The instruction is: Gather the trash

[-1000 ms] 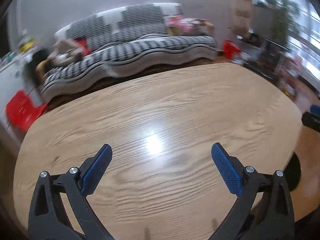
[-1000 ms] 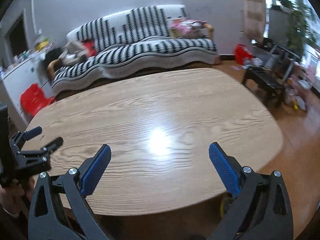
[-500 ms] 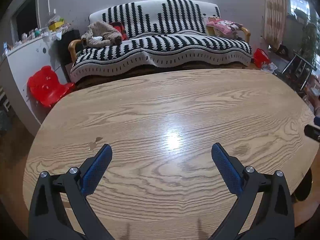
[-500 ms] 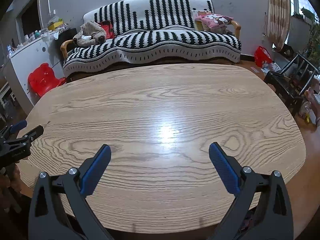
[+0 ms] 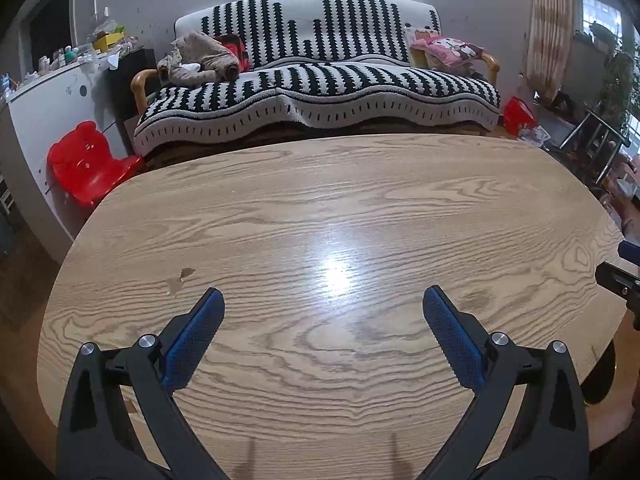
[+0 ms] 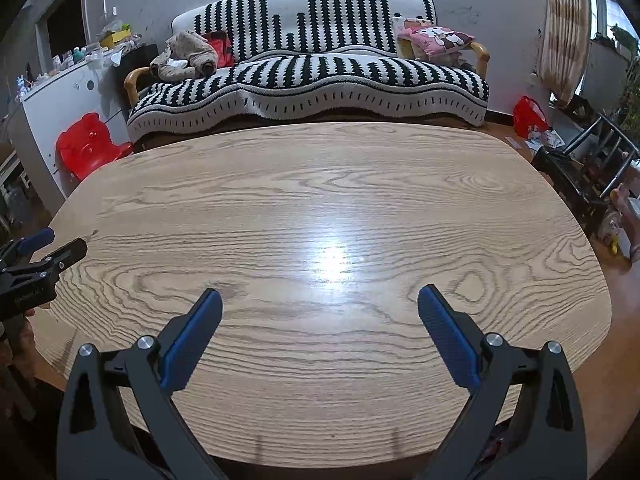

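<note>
My left gripper (image 5: 323, 300) is open and empty over the near part of an oval wooden table (image 5: 320, 200). My right gripper (image 6: 319, 300) is open and empty over the same table (image 6: 320, 184). No trash shows on the tabletop in either view. The right gripper's tip shows at the right edge of the left wrist view (image 5: 624, 276). The left gripper shows at the left edge of the right wrist view (image 6: 36, 264). A small dark stain (image 5: 180, 278) marks the wood on the left.
A black-and-white striped sofa (image 5: 320, 80) stands behind the table. A red child's chair (image 5: 88, 160) and a white cabinet (image 5: 44, 96) are at the left. A red bag (image 6: 530, 116) and a black metal rack (image 6: 584, 168) are on the floor at the right.
Both views have swung and steadied to face the sofa squarely, with the table now centred. Both grippers have stayed open and empty.
</note>
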